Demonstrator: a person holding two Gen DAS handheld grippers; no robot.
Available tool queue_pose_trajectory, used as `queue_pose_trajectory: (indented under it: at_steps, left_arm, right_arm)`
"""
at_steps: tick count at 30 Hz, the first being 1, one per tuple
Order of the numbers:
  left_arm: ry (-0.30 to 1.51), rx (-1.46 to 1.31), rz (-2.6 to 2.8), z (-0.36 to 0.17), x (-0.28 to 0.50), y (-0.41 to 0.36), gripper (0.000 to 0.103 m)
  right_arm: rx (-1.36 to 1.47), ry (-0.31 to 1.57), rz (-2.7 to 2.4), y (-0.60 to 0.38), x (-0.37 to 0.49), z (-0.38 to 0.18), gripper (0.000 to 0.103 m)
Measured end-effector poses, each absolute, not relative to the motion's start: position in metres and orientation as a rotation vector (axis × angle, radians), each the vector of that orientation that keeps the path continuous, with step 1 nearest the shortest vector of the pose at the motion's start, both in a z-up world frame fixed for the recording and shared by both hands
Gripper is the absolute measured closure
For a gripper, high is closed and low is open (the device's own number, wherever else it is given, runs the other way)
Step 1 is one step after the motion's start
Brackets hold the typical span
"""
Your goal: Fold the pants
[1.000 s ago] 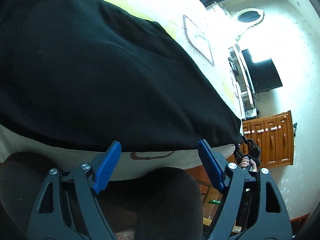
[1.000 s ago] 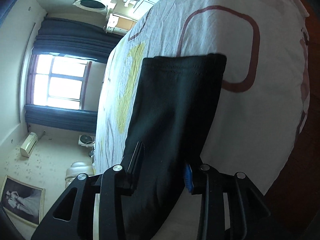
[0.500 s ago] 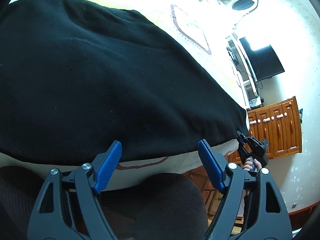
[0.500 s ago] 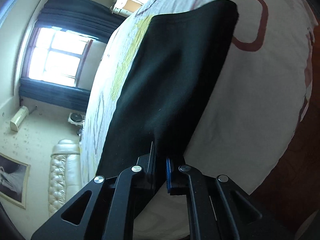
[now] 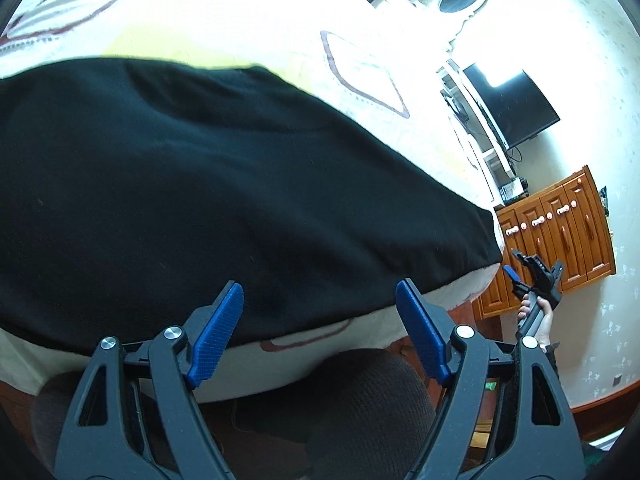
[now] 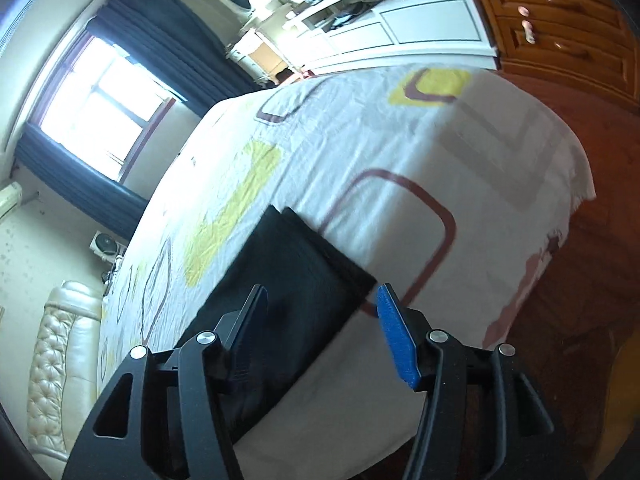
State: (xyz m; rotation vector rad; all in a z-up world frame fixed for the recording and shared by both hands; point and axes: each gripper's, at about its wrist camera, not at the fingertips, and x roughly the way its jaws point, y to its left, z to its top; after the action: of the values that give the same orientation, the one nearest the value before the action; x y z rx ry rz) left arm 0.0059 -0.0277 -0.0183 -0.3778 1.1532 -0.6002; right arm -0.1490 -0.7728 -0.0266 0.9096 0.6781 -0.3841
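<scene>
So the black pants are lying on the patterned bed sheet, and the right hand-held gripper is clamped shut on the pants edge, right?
Not quite. The black pants do lie on the patterned bed sheet, but the right hand-held gripper is not clamped on them. The right wrist view shows its jaws apart, having just opened, with the pants lying below them and neither pad pressing the cloth.

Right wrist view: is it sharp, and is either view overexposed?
Right wrist view: motion-smeared across the bedsheet and cabinet; window blown out. Left wrist view: sharp, but the sheet beyond the pants and the wall around the TV are washed out; fisheye bending in both.
</scene>
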Motion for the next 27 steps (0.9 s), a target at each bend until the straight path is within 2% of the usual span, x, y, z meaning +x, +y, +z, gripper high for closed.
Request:
queue_pose_trajectory:
  at_steps: [2, 3, 5, 11, 15, 16, 18, 19, 20, 21, 27]
  left_arm:
    - [1.124, -0.367, -0.574, -0.012, 0.010, -0.018, 0.025]
    - [1.114, -0.370, -0.557, -0.010, 0.013, -0.012, 0.025]
    - [1.098, -0.392, -0.526, -0.008, 0.020, 0.001, 0.024]
    - [1.088, -0.447, -0.411, -0.015, 0.038, 0.041, 0.024]
    - [1.105, -0.457, -0.366, -0.020, 0.043, 0.055, 0.023]
    - [1.112, -0.460, -0.362, -0.021, 0.045, 0.056, 0.018]
    - [1.118, -0.480, -0.375, -0.025, 0.047, 0.061, 0.017]
    - [1.119, -0.491, -0.382, -0.027, 0.049, 0.064, 0.016]
    - [1.121, -0.504, -0.387, -0.029, 0.050, 0.065, 0.015]
    - [1.122, -0.520, -0.396, -0.030, 0.051, 0.065, 0.012]
    - [1.140, -0.518, -0.420, -0.033, 0.057, 0.065, 0.006]
  right_arm:
    - [0.839, 0.717, -0.327, -0.781, -0.127, -0.021, 0.036]
    - [0.796, 0.753, -0.309, -0.789, -0.118, -0.019, 0.034]
    - [0.711, 0.814, -0.311, -0.794, -0.100, -0.022, 0.034]
    - [0.796, 0.996, -0.221, -0.802, -0.066, -0.059, 0.034]
    - [0.759, 1.047, -0.188, -0.784, -0.060, -0.063, 0.033]
    - [0.748, 1.065, -0.172, -0.779, -0.059, -0.064, 0.037]
    - [0.706, 1.114, -0.154, -0.772, -0.058, -0.062, 0.052]
    - [0.707, 1.127, -0.141, -0.769, -0.058, -0.061, 0.068]
    - [0.732, 1.136, -0.106, -0.766, -0.058, -0.062, 0.079]
    - [0.760, 1.137, -0.073, -0.763, -0.058, -0.061, 0.083]
    - [0.820, 1.091, -0.120, -0.758, -0.064, -0.048, 0.083]
